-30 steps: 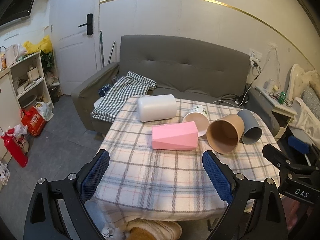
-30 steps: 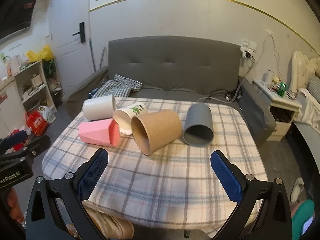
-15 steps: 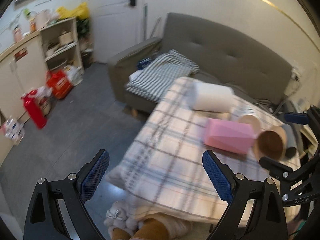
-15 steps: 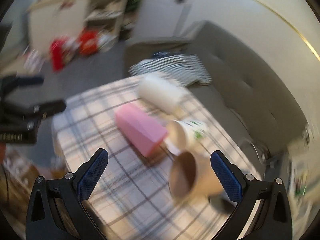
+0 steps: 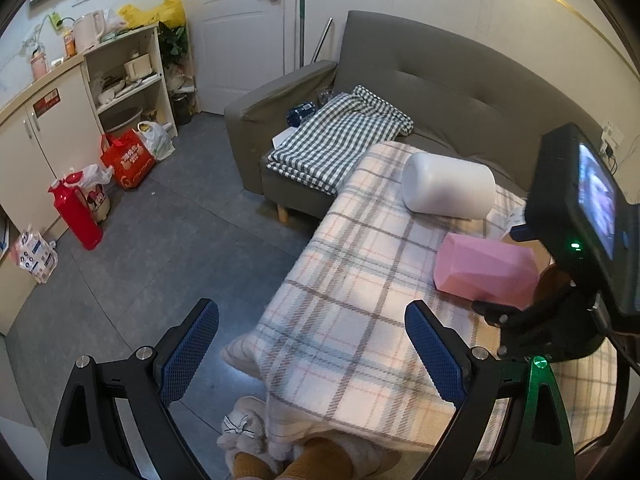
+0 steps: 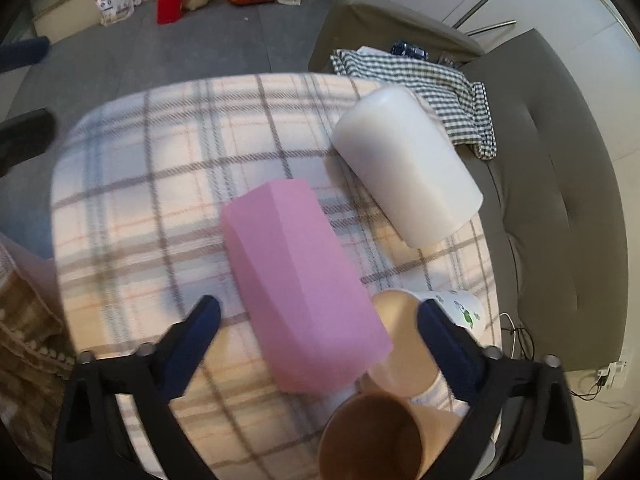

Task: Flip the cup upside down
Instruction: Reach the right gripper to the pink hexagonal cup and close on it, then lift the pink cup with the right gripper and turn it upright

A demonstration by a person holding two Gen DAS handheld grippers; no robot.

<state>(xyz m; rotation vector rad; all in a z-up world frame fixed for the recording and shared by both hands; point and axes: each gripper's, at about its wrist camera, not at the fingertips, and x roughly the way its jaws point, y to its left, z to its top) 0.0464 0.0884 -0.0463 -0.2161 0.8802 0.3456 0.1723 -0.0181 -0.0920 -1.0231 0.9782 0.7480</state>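
Between the spread blue pads of the right gripper (image 6: 318, 322), low in the right wrist frame, we find the pink faceted cup (image 6: 304, 284) lying on its side; the jaws stand wide apart and whether either pad touches it we cannot tell. Just right of its open end lies a white printed cup (image 6: 460, 312), and at the bottom edge a brown paper cup (image 6: 372, 436), both on their sides. Upper right of the pink one lies a white cylindrical cup (image 6: 406, 164). All rest on the plaid tablecloth (image 6: 160, 184).

Low in the left wrist frame, the left gripper (image 5: 312, 346) hangs with jaws wide apart, holding nothing, over the cloth's left edge. The grey sofa (image 5: 440, 92) stands behind.
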